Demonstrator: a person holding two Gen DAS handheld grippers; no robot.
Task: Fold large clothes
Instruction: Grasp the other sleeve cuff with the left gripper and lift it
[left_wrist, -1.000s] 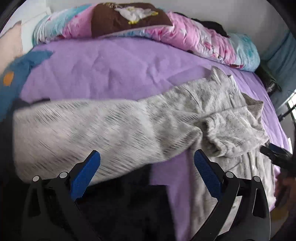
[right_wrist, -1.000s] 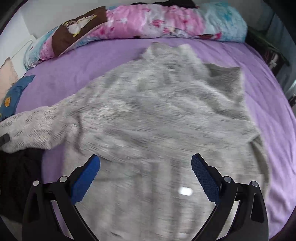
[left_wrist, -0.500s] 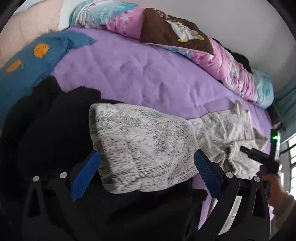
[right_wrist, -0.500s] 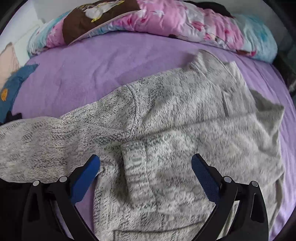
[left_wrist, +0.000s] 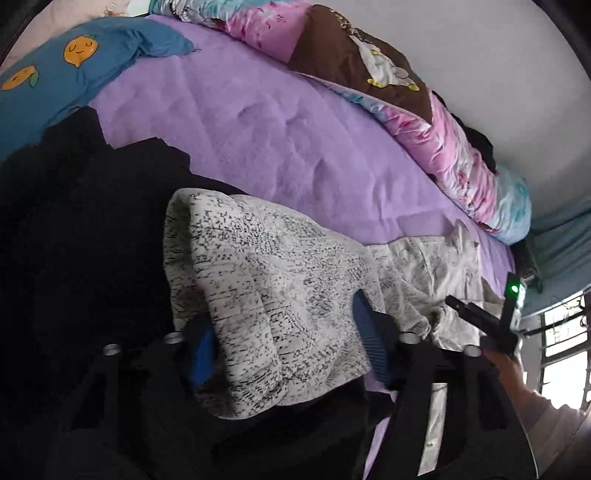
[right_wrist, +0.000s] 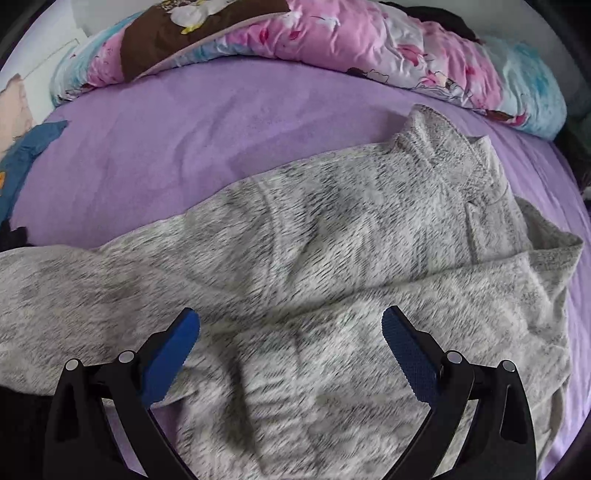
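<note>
So far you've only begun: your left gripper (left_wrist: 284, 345) has just been closing on the sleeve cuff (left_wrist: 258, 332) of the grey knit sweater (right_wrist: 332, 240), sprawled unfolded across the purple bedsheet (right_wrist: 221, 122). Your right gripper (right_wrist: 291, 345) hovers wide, empty.
</note>
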